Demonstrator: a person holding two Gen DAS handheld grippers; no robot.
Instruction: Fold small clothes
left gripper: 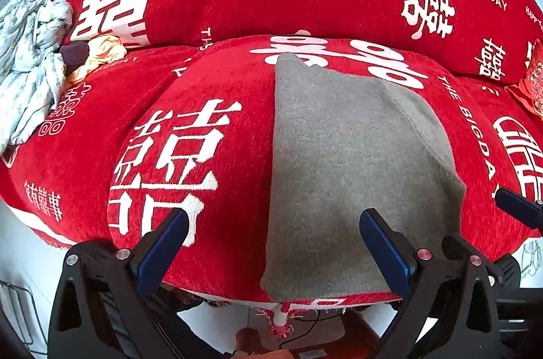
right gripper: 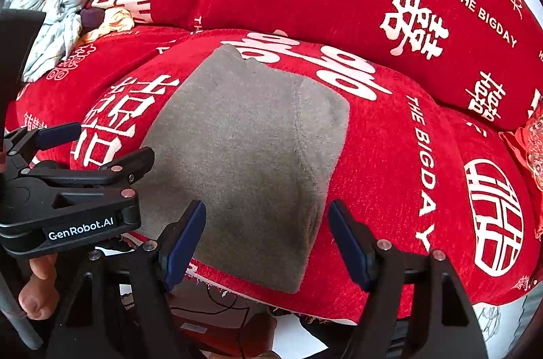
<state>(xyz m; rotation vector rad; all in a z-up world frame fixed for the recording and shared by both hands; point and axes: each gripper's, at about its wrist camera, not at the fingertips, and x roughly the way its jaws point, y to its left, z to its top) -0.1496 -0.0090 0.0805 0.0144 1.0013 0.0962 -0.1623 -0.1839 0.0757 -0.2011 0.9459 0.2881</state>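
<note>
The left gripper (left gripper: 273,231) hangs with its jaws wide apart and nothing between the pads, straddling the grey garment's (left gripper: 349,175) left edge near the front. The right gripper (right gripper: 266,231) is likewise spread wide and empty, poised over the garment's near right part, its right finger past the right edge.

The grey garment (right gripper: 244,155) lies flat on the red sofa cover (left gripper: 210,77), on the seat cushion, its near hem reaching the front lip. Its long axis runs front to back, from that hem away toward the backrest, where an uneven narrower end points. A folded-over layer or sleeve seems to lie along its right side.

Likely risks: the knit is soft and the cover below is plush, so a pinch may catch the red cover along with the garment. A grab of only 1 layer at the right side could undo the existing fold. The hem at the lip could slide off the cushion if tugged forward.

To the far left, a crumpled pale cloth pile (left gripper: 30,60) sits well apart.
</note>
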